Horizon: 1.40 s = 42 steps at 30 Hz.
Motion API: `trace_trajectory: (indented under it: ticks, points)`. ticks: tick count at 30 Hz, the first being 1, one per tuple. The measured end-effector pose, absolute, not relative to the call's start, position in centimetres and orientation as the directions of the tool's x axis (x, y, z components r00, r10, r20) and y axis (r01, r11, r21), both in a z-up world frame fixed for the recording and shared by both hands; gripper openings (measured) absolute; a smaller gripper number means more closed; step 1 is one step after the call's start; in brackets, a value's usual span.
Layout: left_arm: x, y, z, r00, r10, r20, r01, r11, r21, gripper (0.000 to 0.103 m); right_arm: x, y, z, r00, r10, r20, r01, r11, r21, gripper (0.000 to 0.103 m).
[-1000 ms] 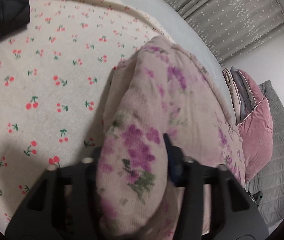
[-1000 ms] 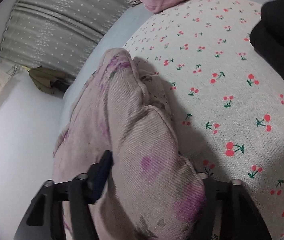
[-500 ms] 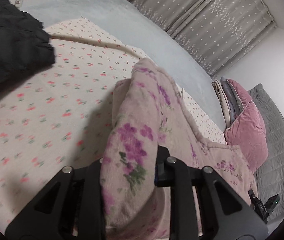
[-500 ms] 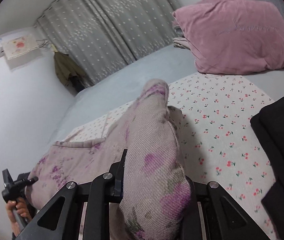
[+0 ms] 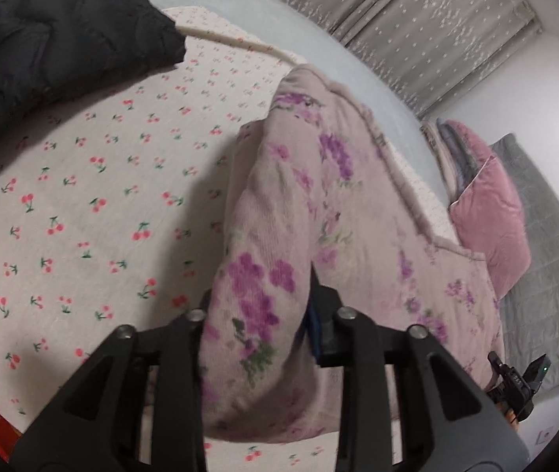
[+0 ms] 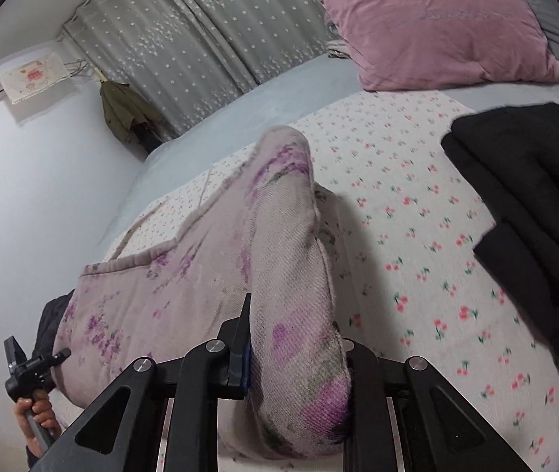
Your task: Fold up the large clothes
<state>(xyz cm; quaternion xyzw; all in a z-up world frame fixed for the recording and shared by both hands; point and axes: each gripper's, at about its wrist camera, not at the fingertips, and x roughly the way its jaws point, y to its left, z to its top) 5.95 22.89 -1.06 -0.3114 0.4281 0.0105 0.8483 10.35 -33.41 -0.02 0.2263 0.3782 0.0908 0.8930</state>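
Left wrist view: left gripper [image 5: 258, 314] clamps floral padded garment [image 5: 319, 212], frame centre, jaws just widened.
Right wrist view: right gripper [image 6: 295, 358] clamps it, lower centre.
Technique: keep both corners level above cherry-print sheet [image 5: 82, 204].

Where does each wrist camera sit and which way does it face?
Left wrist: on the left gripper, angled down at the floral garment on the cherry-print sheet; only its own fingers show.
Right wrist: on the right gripper, same garment; the person's hand shows at lower left.
Shared: garment, sheet, black jacket, pink pillow.
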Motion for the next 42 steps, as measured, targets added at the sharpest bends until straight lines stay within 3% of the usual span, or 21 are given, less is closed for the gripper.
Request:
trace_trajectory:
  ticks: [1,3,5,8,10,13,14,16,19,24,26,29,34,42]
  points:
    - [6.3,23.1,-1.2,0.627,-0.238,-0.742,-0.281,0.819,-0.500,0.038,10.5,-33.3,-0.6,0.687,0.297,-0.663,0.029,0.901,0.433,0.029]
    - [6.4,23.7,-1.1,0.642,-0.185,-0.744,-0.305,0.829,-0.469,0.040,10.9,-33.3,-1.5,0.664,0.227,-0.712,0.069,0.930,0.361,0.029]
    - [5.8,24.7,-0.1,0.677,-0.089,-0.730,-0.352,0.832,-0.428,0.040,10.6,-33.3,-1.3,0.673,0.225,-0.705,0.071,0.929,0.364,0.030]
    - [3.5,25.4,1.6,0.732,-0.062,-0.679,-0.355,0.816,-0.457,0.042,9.3,-33.0,-0.2,0.713,0.190,-0.675,0.061,0.942,0.329,0.032]
    - [1.5,24.5,3.1,0.772,-0.030,-0.635,-0.318,0.847,-0.427,0.053,8.8,-32.5,0.1,0.726,0.154,-0.670,0.061,0.956,0.286,0.033]
    - [-0.9,21.4,4.1,0.803,0.010,-0.596,-0.267,0.900,-0.345,0.059,9.1,-32.4,0.3,0.729,0.146,-0.669,0.059,0.960,0.273,0.036]
    - [-1.3,20.4,4.2,0.805,0.005,-0.593,-0.244,0.914,-0.323,0.060,9.5,-32.7,0.2,0.725,0.159,-0.671,0.068,0.952,0.299,0.039]
    - [-1.8,18.7,4.0,0.803,-0.005,-0.596,-0.205,0.937,-0.284,0.063,11.8,-34.4,-0.7,0.701,0.159,-0.695,0.152,0.919,0.364,0.061]
    - [-2.1,16.8,3.1,0.782,0.001,-0.623,-0.191,0.952,-0.238,0.064,13.8,-35.1,-1.2,0.668,0.020,-0.744,0.266,0.927,0.264,0.061]
    - [-4.4,13.1,2.6,0.777,0.019,-0.629,-0.143,0.979,-0.147,0.067,8.8,-31.9,1.8,0.772,0.050,-0.633,0.177,0.940,0.291,0.061]
    - [-6.0,11.1,2.9,0.788,0.054,-0.613,-0.135,0.987,-0.087,0.079,6.0,-27.8,3.2,0.807,0.055,-0.588,0.059,0.983,0.173,0.065]
    - [-8.3,8.7,3.1,0.804,0.084,-0.589,-0.131,0.991,-0.038,0.081,1.7,-23.1,3.9,0.852,0.065,-0.519,-0.044,0.998,0.052,0.074]
    - [-11.1,5.9,3.3,0.807,0.084,-0.584,-0.130,0.991,-0.038,0.084,-4.4,-19.0,3.3,0.860,0.168,-0.482,-0.161,0.985,0.055,0.081]
    - [-14.0,2.5,3.5,0.828,0.083,-0.554,-0.111,0.994,-0.017,0.088,-10.0,-17.3,0.8,0.873,0.143,-0.467,-0.146,0.989,0.031,0.086]
